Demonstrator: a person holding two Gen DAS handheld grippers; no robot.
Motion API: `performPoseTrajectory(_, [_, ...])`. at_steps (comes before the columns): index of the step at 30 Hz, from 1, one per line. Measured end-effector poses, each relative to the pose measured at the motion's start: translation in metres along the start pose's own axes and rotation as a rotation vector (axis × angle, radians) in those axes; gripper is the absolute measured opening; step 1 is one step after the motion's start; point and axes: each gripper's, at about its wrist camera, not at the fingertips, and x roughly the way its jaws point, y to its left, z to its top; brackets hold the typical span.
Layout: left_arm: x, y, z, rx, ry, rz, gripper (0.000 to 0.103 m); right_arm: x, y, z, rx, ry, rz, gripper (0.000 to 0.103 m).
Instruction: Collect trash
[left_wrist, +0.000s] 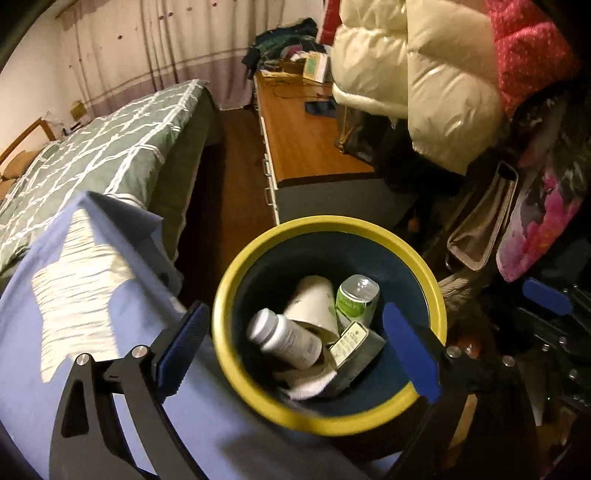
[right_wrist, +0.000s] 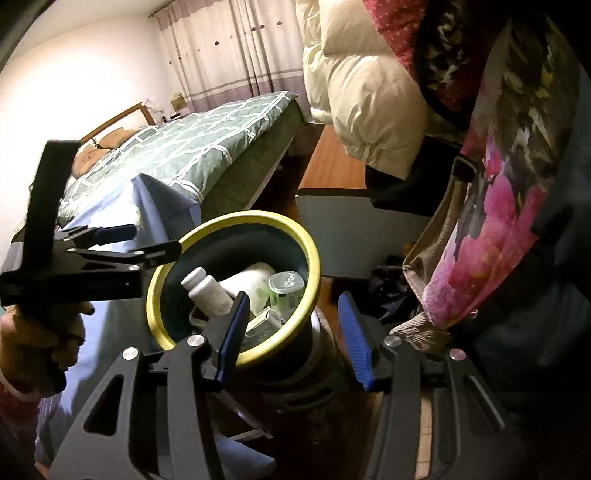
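L gripper (left_wrist: 297, 350) jaws wide, empty, over yellow-rimmed bin (left_wrist: 258, 258). R gripper (right_wrist: 295, 332) part-open, empty, beside bin. Inside: white bottle (left_wrist: 284, 341), green can (left_wrist: 356, 295), paper cup (left_wrist: 314, 302).

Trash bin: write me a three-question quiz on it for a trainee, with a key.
1. True or false: the left gripper holds the white bottle.
2. Which colour is the rim of the trash bin? A) red B) yellow C) white
3. Fill in: the green can lies ____ the bin.

Key:
1. False. Its jaws stand open over the bin, and the bottle lies inside among the other trash.
2. B.
3. Inside, next to the paper cup and a small box.
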Motion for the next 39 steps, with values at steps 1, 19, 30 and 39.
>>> performPoseTrajectory(1, [-0.012,0.003,-0.004,-0.004,-0.016,0.006,0.094,0.0,0.002,-0.001,-0.002,0.0,0.002,0.048])
performPoseTrajectory(19, [-0.292,0.11,-0.213,-0.42,-0.269,0.37,0.098,-0.059,0.119,-0.027,-0.25,-0.051,0.168,0.061])
performPoseTrajectory(30, [-0.382,0.097,-0.309,-0.524,-0.35,0.585,0.098,-0.124,0.162,-0.046,-0.35,-0.179,0.227,0.069])
performPoseTrajectory(39, [-0.392,0.076,-0.317,-0.528,-0.375,0.622,0.098,-0.15,0.154,-0.055,-0.335,-0.225,0.243,0.072])
